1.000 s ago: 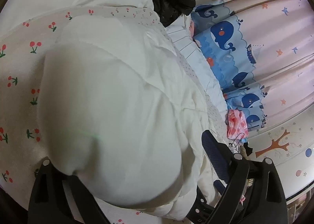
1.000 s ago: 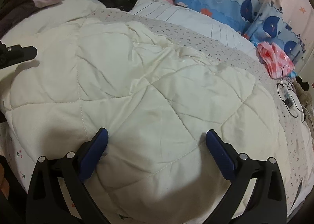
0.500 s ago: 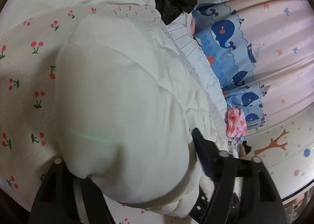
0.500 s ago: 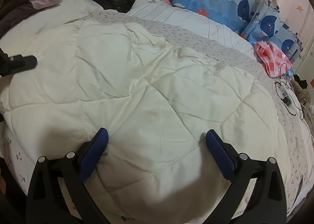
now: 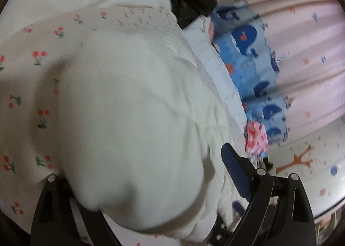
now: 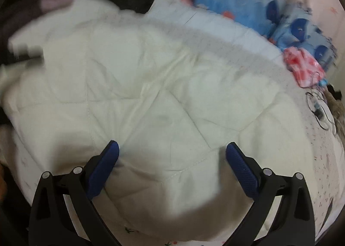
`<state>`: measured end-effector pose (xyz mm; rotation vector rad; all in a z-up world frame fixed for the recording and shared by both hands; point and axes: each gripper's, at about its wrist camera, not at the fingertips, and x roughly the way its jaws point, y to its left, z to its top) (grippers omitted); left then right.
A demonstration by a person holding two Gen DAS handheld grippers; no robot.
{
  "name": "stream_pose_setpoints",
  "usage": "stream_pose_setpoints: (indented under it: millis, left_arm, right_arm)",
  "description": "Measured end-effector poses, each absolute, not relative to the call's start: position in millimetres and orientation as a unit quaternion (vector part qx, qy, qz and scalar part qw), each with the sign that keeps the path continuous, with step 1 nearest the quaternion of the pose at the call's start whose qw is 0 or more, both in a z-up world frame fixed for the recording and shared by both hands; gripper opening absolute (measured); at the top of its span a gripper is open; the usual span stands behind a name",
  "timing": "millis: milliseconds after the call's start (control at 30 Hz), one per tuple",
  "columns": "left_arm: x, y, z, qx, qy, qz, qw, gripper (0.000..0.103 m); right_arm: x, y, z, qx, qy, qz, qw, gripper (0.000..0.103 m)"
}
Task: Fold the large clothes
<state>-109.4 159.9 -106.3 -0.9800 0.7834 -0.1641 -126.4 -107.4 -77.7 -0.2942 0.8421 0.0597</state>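
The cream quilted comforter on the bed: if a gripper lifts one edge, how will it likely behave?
The cream quilted comforter would probably sag and drape, since it already lies in soft creases. Its puffy stitched panels suggest bulk but little weight. A thick fold bulges between the left gripper fingers, so thin pinches may slip.

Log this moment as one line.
left gripper: wide, quilt bulging between | right gripper: open over quilt | fold: unfinished

No legible text, label, brand or number showed in either view; both were motion-blurred, and the fabrics carried only pictorial prints.
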Motion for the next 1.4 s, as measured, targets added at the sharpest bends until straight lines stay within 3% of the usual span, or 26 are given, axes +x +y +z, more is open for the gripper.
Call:
stream_pose_setpoints:
  millis: [133, 200, 267, 333, 433, 567, 700, 833, 933, 1000, 1067, 1167, 1267, 1400]
  left_arm:
    - [-113, 177, -109, -0.495, 0.35, -0.064, 0.793, 0.087]
    - [-106, 175, -110, -0.488, 0.36, -0.073, 0.792, 0.087]
    - [-101, 168, -109, -0.471, 0.366, -0.089, 0.798, 0.076]
    - [-99, 165, -110, -0.453, 0.376, -0.084, 0.804, 0.06]
    - [-96, 167, -114, -0.461, 0.379, -0.082, 0.798, 0.052]
    - [-95, 163, -108, -0.443, 0.381, -0.083, 0.807, 0.049]
    - [-95, 165, -110, -0.445, 0.381, -0.082, 0.806, 0.048]
    - [-95, 163, -108, -0.436, 0.381, -0.081, 0.811, 0.048]
    - [-95, 162, -107, -0.431, 0.377, -0.081, 0.816, 0.048]
    - [-96, 155, -100, -0.402, 0.372, -0.08, 0.833, 0.047]
    - [-96, 153, -97, -0.382, 0.372, -0.074, 0.843, 0.046]
    - [-93, 157, -99, -0.384, 0.376, -0.075, 0.84, 0.046]
    - [-93, 153, -96, -0.359, 0.374, -0.071, 0.852, 0.046]
    - [-93, 129, -66, -0.274, 0.366, -0.063, 0.887, 0.043]
  right_arm:
    - [-130, -112, -53, -0.135, 0.365, 0.012, 0.921, 0.096]
    - [-117, -109, -60, -0.169, 0.381, 0.0, 0.909, 0.096]
    - [-104, -107, -82, -0.191, 0.423, 0.009, 0.886, 0.096]
    - [-108, -110, -76, -0.181, 0.41, 0.005, 0.894, 0.096]
    - [-120, -110, -56, -0.168, 0.359, -0.007, 0.918, 0.096]
    - [-101, -107, -91, -0.176, 0.412, 0.0, 0.894, 0.096]
    - [-104, -115, -53, -0.162, 0.355, -0.016, 0.921, 0.096]
    - [-61, -125, -46, -0.178, 0.358, -0.043, 0.916, 0.096]
    - [-15, -127, -94, -0.202, 0.434, -0.037, 0.877, 0.096]
    - [-8, -131, -102, -0.194, 0.434, -0.021, 0.879, 0.096]
    - [-13, -133, -87, -0.193, 0.437, -0.022, 0.878, 0.096]
    - [-65, -130, -56, -0.186, 0.379, 0.001, 0.907, 0.096]
    - [-83, -110, -95, -0.24, 0.406, 0.027, 0.881, 0.095]
    - [-81, -116, -100, -0.221, 0.402, 0.023, 0.888, 0.096]
